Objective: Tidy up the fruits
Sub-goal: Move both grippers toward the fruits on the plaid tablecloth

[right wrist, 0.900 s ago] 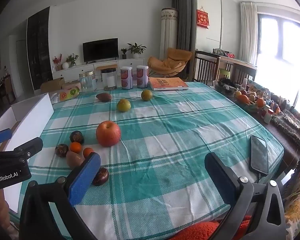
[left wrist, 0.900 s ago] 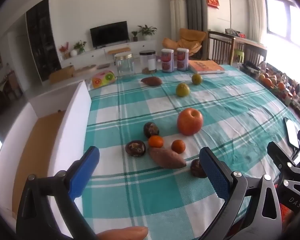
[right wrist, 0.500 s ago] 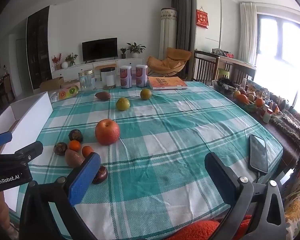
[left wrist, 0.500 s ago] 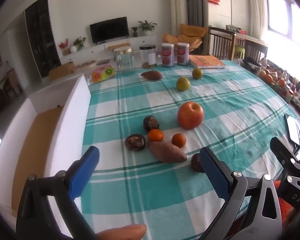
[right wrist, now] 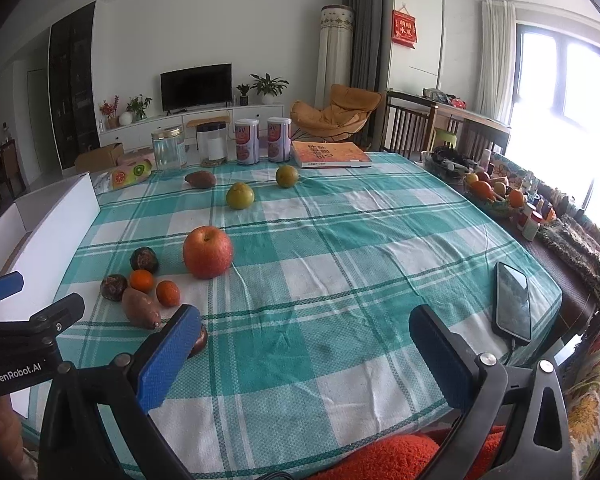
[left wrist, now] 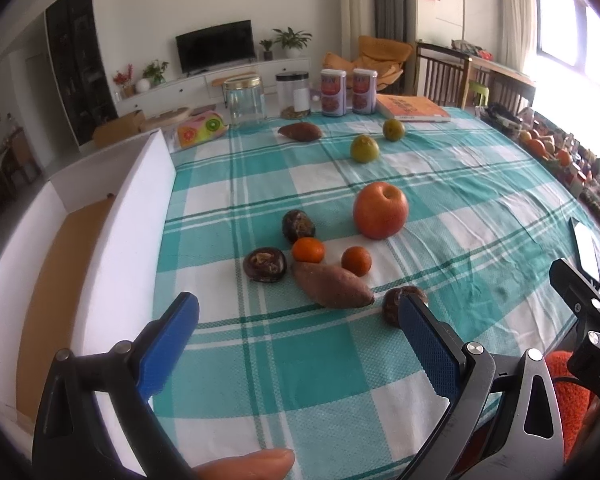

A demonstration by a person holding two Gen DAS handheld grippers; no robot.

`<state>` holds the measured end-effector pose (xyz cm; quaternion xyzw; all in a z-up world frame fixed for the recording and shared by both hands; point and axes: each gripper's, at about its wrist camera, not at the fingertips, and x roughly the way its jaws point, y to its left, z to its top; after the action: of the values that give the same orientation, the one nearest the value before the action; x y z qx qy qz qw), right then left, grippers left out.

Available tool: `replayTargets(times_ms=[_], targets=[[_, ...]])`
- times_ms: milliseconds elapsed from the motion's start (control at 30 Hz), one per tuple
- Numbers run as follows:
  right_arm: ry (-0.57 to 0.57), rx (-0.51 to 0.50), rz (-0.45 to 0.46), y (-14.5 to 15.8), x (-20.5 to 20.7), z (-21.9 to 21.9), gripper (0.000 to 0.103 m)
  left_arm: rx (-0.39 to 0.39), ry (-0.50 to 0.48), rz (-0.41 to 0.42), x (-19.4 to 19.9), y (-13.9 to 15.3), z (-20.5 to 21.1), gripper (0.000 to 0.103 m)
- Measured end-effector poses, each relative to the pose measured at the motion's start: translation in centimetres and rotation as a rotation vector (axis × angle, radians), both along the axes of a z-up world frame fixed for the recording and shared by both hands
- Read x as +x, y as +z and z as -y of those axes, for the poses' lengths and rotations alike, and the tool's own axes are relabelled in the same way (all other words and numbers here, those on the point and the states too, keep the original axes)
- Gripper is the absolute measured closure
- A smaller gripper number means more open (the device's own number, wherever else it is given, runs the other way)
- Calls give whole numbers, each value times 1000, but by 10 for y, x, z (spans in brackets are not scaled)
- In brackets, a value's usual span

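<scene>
On the green checked tablecloth [left wrist: 308, 364] lie a red apple [left wrist: 380, 210], two small oranges [left wrist: 308, 249] [left wrist: 356, 260], a sweet potato [left wrist: 332, 284] and three dark wrinkled fruits [left wrist: 265, 264] [left wrist: 298, 225] [left wrist: 396, 305]. Farther back sit two green fruits [left wrist: 364, 148] [left wrist: 393, 129] and a second sweet potato [left wrist: 300, 132]. My left gripper [left wrist: 296, 316] hangs open above the near cloth, just short of the cluster. My right gripper [right wrist: 304, 328] is open too, empty, to the right of the apple [right wrist: 207, 251].
A white box [left wrist: 112, 240] with a brown floor stands along the table's left edge. Jars [left wrist: 244, 100], two cans [left wrist: 333, 91] and an orange book [left wrist: 412, 107] line the far edge. A phone [right wrist: 512, 304] lies at the right edge. A fruit basket [right wrist: 488, 194] sits beyond.
The left wrist view has shifted slightly, so the fruit cluster sits a little higher and farther from the left fingers. The right view is almost unchanged.
</scene>
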<state>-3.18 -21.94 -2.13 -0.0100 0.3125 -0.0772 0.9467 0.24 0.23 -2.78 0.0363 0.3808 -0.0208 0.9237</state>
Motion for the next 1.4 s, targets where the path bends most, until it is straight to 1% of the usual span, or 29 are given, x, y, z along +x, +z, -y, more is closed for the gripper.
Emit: replayTargets(times_ms=[67, 233, 400, 567, 767, 1000, 1033, 1067, 1200, 1233, 1267, 1300, 1400], targets=[[-2, -4, 2, -2, 0, 1, 0, -4, -6, -9, -1, -3, 2, 2], [13, 33, -11, -14, 1, 3, 0, 5, -20, -24, -3, -8, 9, 2], [37, 52, -15, -25, 1, 0, 0, -5, -25, -29, -5, -11, 10, 2], [44, 59, -3, -30, 1, 0, 0, -17, -33, -48, -7, -16, 11, 2], [48, 71, -15, -35, 2, 1, 0, -26, -41, -71, -6, -22, 14, 2], [41, 81, -30, -35, 4, 5, 0, -33, -25, -90, -6, -26, 9, 2], [40, 65, -44, -33, 5, 6, 0, -37, -23, -90, -7, -26, 7, 2], [31, 25, -66, -28, 8, 6, 0, -42, -20, -89, -7, -25, 6, 2], [-48, -238, -153, 0, 16, 12, 0, -62, -9, -77, -3, -23, 1, 2], [-55, -278, -167, 4, 18, 14, 0, -66, -7, -82, -3, -24, 1, 2], [-58, -284, -171, 6, 18, 16, 0, -69, -8, -90, -1, -26, 2, 2], [-55, -257, -169, 7, 18, 20, 0, -70, -9, -102, 0, -29, 3, 2], [-14, -78, -167, -8, 19, 28, 0, -67, -12, -122, 3, -39, 7, 2]])
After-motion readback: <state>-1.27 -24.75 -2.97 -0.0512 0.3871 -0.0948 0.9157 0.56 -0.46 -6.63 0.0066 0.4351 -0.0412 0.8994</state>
